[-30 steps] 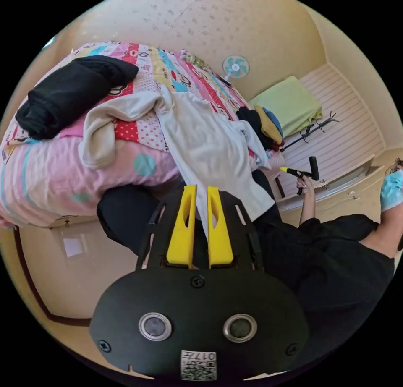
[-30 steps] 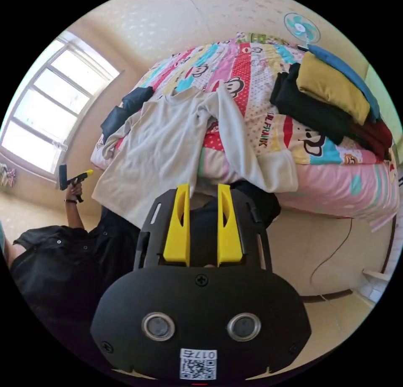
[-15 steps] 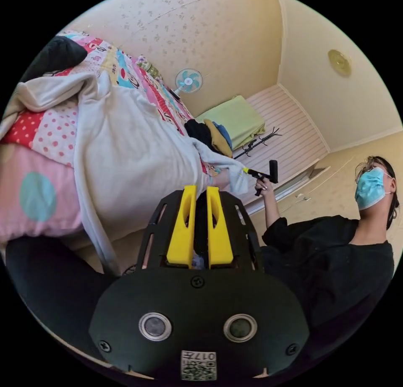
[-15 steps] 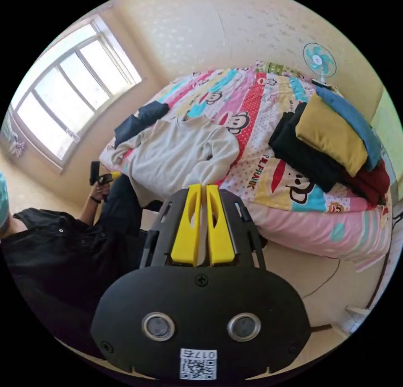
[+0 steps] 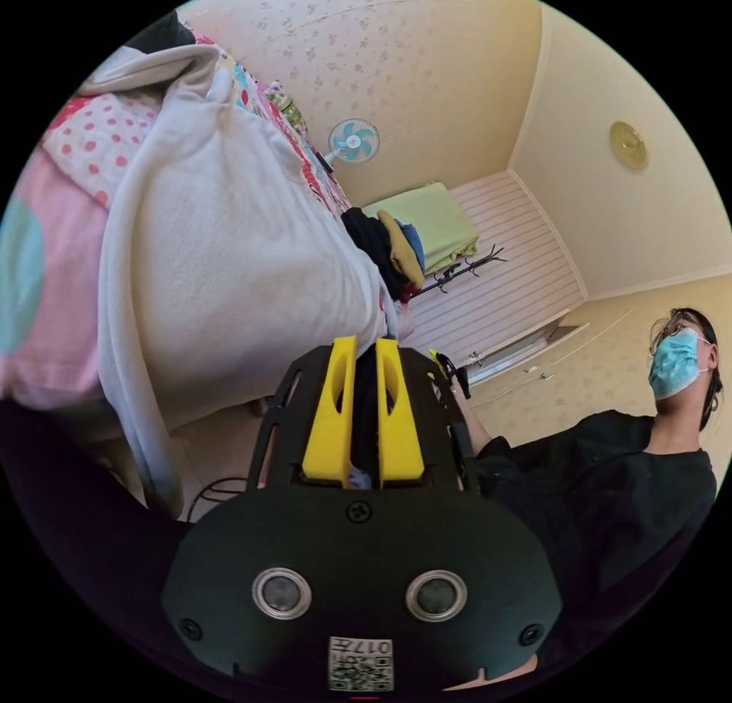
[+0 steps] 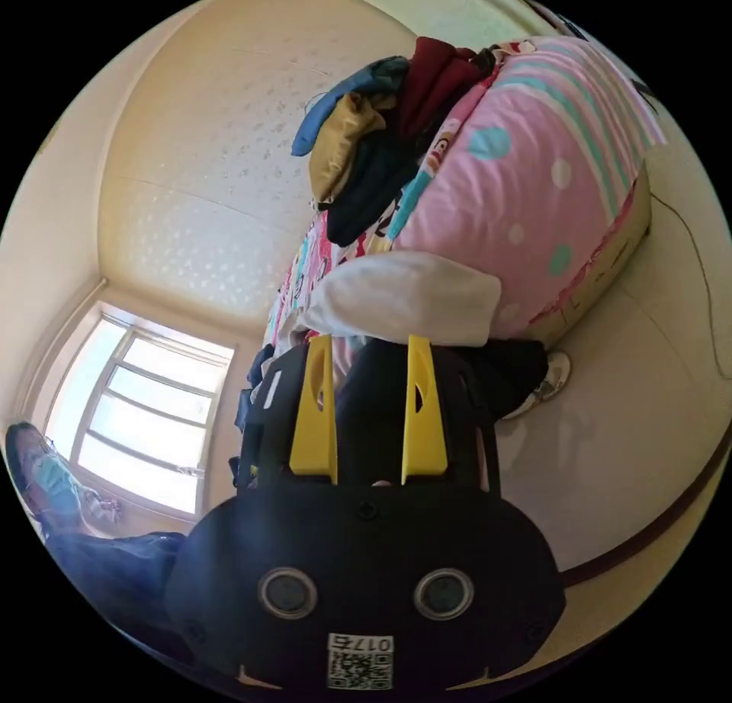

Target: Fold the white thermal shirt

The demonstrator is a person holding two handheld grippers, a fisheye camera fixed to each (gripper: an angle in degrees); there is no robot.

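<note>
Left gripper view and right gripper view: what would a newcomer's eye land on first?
In the left gripper view, the white thermal shirt draped over the edge of the bed with the bright patchwork cartoon quilt, just past the left tool. In the right gripper view, the stack of folded dark, mustard and blue clothes on the bed above the open right tool.

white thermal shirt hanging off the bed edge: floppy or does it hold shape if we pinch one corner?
Probably floppy: the white thermal shirt drapes over the bed edge and follows its curve, a strip hanging limp below. Likely light, since it lies in soft folds without sagging hard. A one-corner pinch would probably let the rest trail; the sleeve end already hangs free.
</note>
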